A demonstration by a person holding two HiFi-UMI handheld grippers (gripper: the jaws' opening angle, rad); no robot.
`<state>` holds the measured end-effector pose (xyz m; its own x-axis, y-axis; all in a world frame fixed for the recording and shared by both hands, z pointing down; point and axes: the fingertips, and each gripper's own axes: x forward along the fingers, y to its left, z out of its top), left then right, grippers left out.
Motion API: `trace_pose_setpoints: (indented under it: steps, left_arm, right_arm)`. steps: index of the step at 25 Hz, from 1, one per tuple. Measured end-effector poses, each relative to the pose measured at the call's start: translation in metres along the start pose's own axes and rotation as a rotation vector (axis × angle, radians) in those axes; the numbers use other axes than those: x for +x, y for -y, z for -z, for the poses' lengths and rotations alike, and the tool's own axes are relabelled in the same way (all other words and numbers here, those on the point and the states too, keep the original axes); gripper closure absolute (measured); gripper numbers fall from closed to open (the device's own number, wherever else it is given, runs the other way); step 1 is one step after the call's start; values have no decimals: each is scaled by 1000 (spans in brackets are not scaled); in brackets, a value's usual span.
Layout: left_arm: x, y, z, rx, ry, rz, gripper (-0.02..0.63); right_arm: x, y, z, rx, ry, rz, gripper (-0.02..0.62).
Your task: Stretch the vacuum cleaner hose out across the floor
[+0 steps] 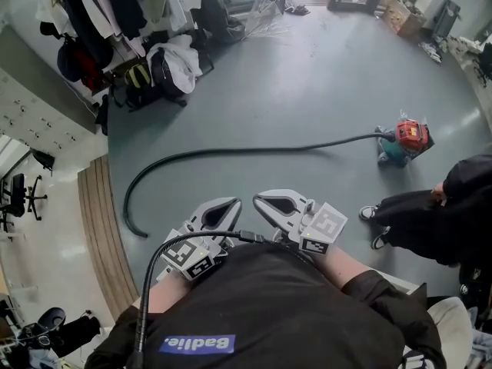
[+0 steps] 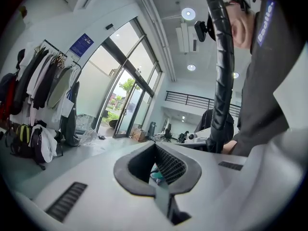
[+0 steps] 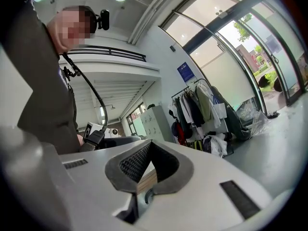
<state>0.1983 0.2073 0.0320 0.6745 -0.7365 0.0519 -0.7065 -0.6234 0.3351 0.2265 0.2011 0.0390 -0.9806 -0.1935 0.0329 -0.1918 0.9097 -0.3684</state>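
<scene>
Head view alone: the hose (image 1: 231, 151) lies on the grey floor (image 1: 307, 75). It runs left from the red-and-teal vacuum cleaner (image 1: 405, 140), then curls down to a free end near the wooden strip (image 1: 96, 229).
Gripper views alone: glass doors (image 2: 126, 105), lockers (image 3: 155, 121).
Rack: the coat rack (image 1: 100, 14) is hung with jackets, with bags (image 1: 150, 79) on the floor beneath it.
Left gripper (image 1: 233, 203): level, just in front of the person's chest, jaws pressed together on nothing, well apart from the hose.
Right gripper (image 1: 260, 199): just beside the left one, level, jaws likewise pressed together and empty.
</scene>
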Motion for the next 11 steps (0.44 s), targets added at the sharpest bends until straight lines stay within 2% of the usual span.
trace_pose_setpoints:
  steps: [11]
  left_arm:
    - [-8,-5,2,-18,-4,-6,598]
  right_arm:
    - [6,1,-1,-10,-12,21,592]
